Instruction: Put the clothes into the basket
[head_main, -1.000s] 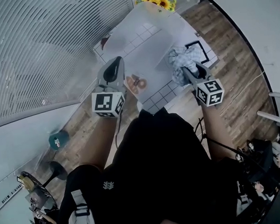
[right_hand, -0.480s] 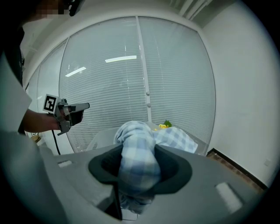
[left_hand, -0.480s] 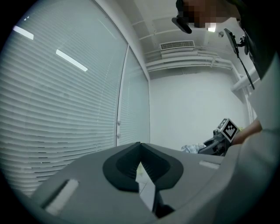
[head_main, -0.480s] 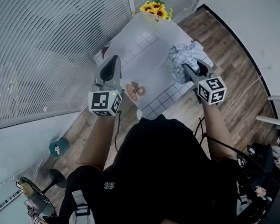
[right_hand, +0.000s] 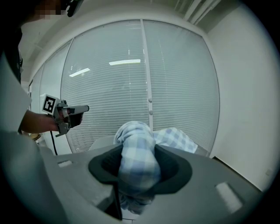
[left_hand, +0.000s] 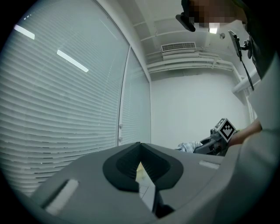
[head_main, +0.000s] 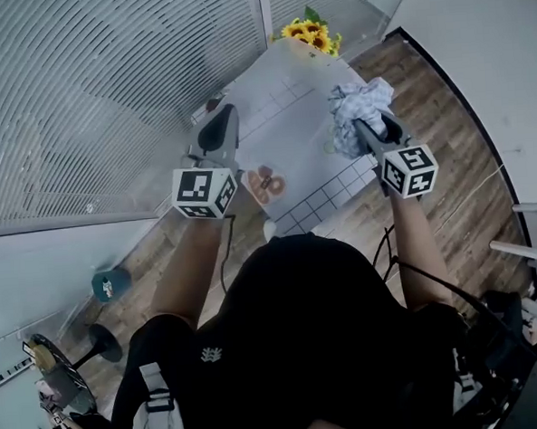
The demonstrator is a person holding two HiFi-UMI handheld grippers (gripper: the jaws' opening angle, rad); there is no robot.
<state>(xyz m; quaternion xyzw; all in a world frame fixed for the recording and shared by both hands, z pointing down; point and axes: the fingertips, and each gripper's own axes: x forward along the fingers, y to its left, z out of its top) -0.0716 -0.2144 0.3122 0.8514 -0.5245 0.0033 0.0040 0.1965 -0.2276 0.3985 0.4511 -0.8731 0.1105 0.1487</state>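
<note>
1. Right gripper view: clamped on a bunched blue-and-white checked cloth (right_hand: pixel 136 168), between the jaws of the right gripper (right_hand: pixel 139 151); only a narrow twist pinched, loose folds spilling past the tips and below.
2. Could slide free if that twist pulls through, or snag by the dangling part on the edge of the white tiled tabletop (head_main: pixel 289 99) beneath.
3. Left gripper view: closed tip to tip on nothing at the left gripper (left_hand: pixel 140 148); well apart from the cloth, so no support for a sagging tail.
4. Head view: no basket visible anywhere; risks a misjudged drop, or a brush against the yellow sunflowers (head_main: pixel 312 36) at the tabletop's far end.
</note>
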